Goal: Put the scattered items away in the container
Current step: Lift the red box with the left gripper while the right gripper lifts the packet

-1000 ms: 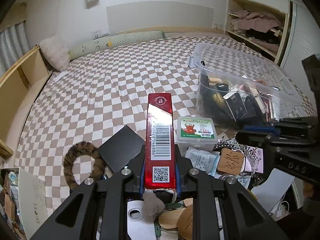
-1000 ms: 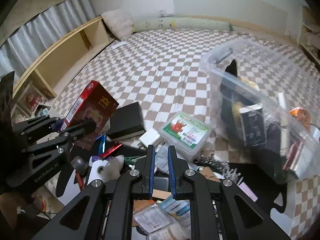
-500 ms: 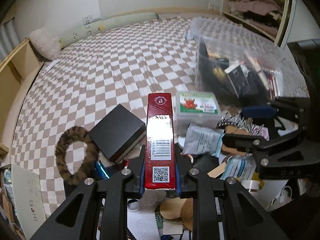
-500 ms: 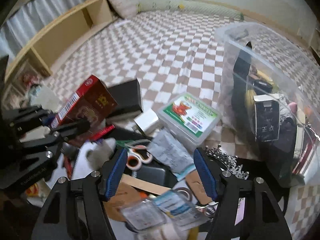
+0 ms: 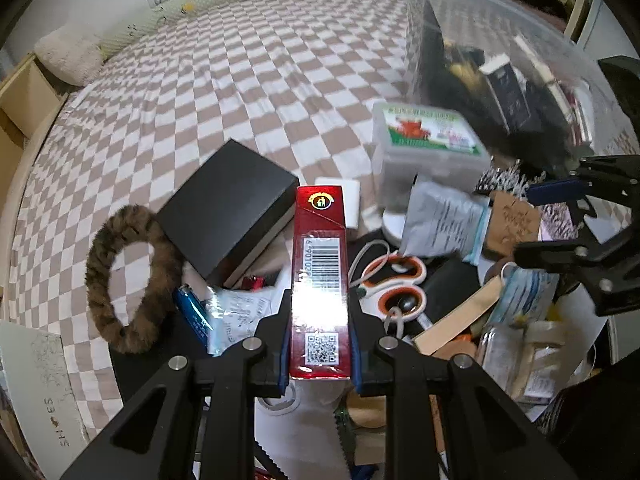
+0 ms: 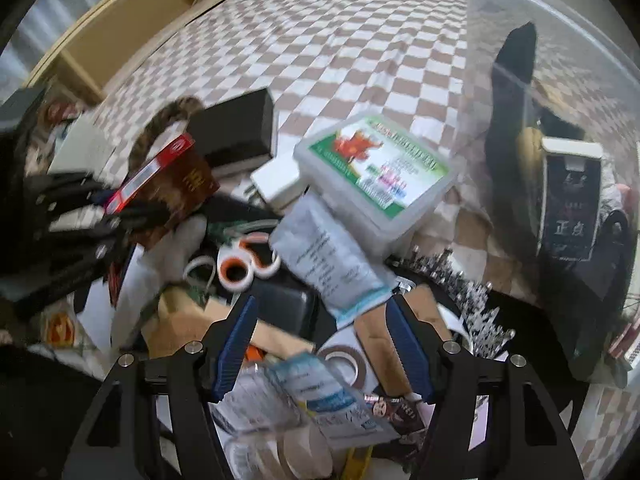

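The left tongs [image 5: 320, 344] pinch a slim red cardboard carton with a white barcode label [image 5: 319, 280], held lengthwise along the fingers and clear of the clutter on the brown-and-white checked bed [image 5: 240, 80]. The right tongs [image 6: 324, 344] are spread wide and empty, angled down over the pile with a grey foil sachet with a blue edge [image 6: 328, 256] at about twelve o'clock between the blue pads [image 6: 236, 336], and soft plastic packets [image 6: 304, 392] directly beneath. The clear plastic storage tub [image 5: 500, 40], already partly filled, sits at about one o'clock from the left tongs, behind a frosted lidded box with a green-and-red label [image 5: 428, 140]. The step in hand looks like two jobs at once: carrying the carton to the tub and picking the next item. To do it well, the right tongs should settle on one item only, probably the sachet, close on its middle instead of raking several packets, and avoid the orange-handled scissors [image 6: 244, 264] at eleven o'clock. The left should lift the carton over the tub's rim before releasing, keeping well apart from the right gripper.
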`<state>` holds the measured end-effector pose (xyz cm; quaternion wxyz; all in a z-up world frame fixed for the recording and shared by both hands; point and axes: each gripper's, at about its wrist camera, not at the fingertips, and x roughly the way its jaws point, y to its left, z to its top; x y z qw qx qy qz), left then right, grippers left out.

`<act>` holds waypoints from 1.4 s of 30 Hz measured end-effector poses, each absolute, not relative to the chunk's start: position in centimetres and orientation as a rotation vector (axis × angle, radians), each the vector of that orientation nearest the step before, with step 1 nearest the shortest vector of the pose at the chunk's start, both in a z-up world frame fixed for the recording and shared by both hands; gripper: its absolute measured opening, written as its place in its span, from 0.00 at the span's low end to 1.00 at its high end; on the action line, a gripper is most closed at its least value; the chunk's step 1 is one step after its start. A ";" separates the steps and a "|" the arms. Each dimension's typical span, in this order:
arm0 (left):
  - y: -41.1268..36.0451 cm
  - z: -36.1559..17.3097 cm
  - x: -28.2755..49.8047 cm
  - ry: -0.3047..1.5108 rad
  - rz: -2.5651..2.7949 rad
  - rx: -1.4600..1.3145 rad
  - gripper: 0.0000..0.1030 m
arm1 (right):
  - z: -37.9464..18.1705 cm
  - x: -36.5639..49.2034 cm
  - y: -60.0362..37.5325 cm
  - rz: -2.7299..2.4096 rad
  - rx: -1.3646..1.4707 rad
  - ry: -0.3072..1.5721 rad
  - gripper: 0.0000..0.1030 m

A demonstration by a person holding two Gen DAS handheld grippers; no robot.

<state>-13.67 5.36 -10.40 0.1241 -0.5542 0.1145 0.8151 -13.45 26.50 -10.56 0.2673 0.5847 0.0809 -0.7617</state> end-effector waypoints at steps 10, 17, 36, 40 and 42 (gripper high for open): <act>5.2 -10.9 -13.8 0.339 2.363 -1.627 0.22 | -13.7 -11.1 27.9 -1.910 1.676 0.300 0.44; 5.9 -10.7 -13.9 0.367 2.365 -1.621 0.22 | -13.4 -9.3 28.0 -1.857 1.637 0.373 0.38; 6.6 -7.6 -13.3 0.299 2.389 -1.503 0.21 | -14.9 -7.7 26.0 -1.812 1.673 0.513 0.15; 6.8 -7.9 -13.3 0.300 2.378 -1.526 0.21 | -15.3 -7.5 25.4 -1.826 1.674 0.545 0.14; 6.8 -8.0 -13.2 0.302 2.377 -1.528 0.21 | -15.5 -7.4 25.1 -1.831 1.677 0.555 0.14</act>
